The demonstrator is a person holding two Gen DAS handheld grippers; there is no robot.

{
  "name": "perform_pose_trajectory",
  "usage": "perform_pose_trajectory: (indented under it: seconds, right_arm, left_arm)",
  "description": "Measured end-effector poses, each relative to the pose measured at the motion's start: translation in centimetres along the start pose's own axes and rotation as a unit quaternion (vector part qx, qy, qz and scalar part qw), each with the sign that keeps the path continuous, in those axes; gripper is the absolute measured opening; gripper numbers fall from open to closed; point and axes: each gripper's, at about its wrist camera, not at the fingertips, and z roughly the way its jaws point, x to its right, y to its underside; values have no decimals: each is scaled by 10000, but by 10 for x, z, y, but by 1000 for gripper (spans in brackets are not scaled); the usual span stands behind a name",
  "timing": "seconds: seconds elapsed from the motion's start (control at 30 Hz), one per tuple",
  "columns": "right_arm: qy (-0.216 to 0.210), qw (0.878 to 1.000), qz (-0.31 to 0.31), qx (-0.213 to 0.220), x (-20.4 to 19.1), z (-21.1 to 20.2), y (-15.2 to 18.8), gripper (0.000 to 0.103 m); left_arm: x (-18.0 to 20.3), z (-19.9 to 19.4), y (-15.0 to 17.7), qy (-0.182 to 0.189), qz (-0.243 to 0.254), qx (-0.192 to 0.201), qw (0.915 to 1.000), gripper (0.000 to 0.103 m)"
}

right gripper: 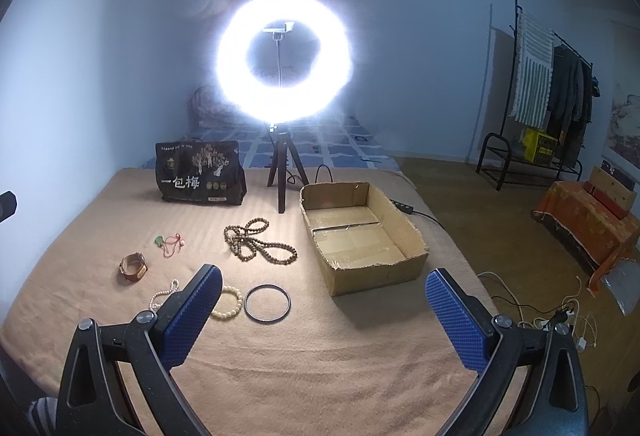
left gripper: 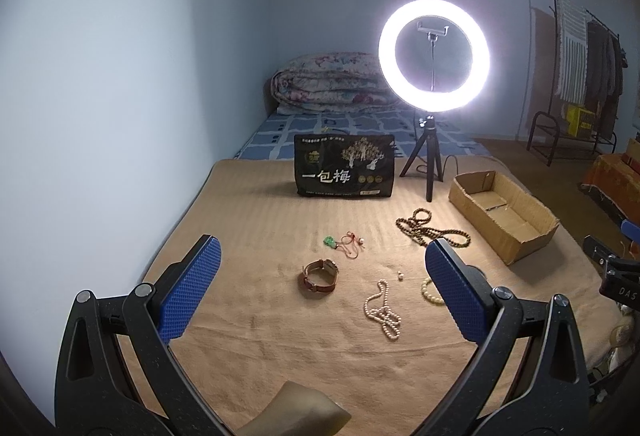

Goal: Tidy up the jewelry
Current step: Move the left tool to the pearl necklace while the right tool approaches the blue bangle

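Jewelry lies spread on a tan blanket (left gripper: 280, 336). There is a brown-strapped watch (left gripper: 319, 275) (right gripper: 133, 266), a green pendant on a red cord (left gripper: 344, 242) (right gripper: 170, 242), a white pearl necklace (left gripper: 383, 310) (right gripper: 163, 293), a brown bead string (left gripper: 430, 230) (right gripper: 258, 242), a cream bead bracelet (right gripper: 230, 307) (left gripper: 430, 292) and a dark bangle (right gripper: 267, 303). An open cardboard box (right gripper: 360, 232) (left gripper: 502, 212) sits to the right, with nothing inside. My left gripper (left gripper: 322, 282) and right gripper (right gripper: 324, 310) both hover open above the blanket, holding nothing.
A lit ring light on a tripod (left gripper: 434, 54) (right gripper: 282, 56) and a black printed bag (left gripper: 344, 166) (right gripper: 200, 172) stand behind the jewelry. A folded quilt (left gripper: 332, 84) lies at the bed's far end. Cables (right gripper: 560, 312), a clothes rack (right gripper: 552, 88) and an orange-covered bench (right gripper: 588, 224) occupy the floor to the right.
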Motion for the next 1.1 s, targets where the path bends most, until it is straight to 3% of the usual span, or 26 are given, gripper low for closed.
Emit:
perform_pose_trajectory:
  seconds: [0.33, 0.53, 0.77, 1.1]
  right_arm:
    - [-221, 9990, -333, -198, -9, 35, 5, 102]
    - [-514, 9962, -545, -443, -17, 62, 9, 97]
    - [-1041, 9878, -635, -966, -27, 103, 19, 84]
    - [-1182, 9753, -818, -1676, -40, 164, 51, 83]
  left_arm:
    - [-17, 44, 6, 151, 21, -454, 9989, 103]
    - [-21, 71, 16, 338, 36, -777, 9964, 101]
    - [-19, 103, 33, 710, 11, -1235, 9898, 90]
    - [10, 151, 66, 1321, 114, -1962, 9715, 79]
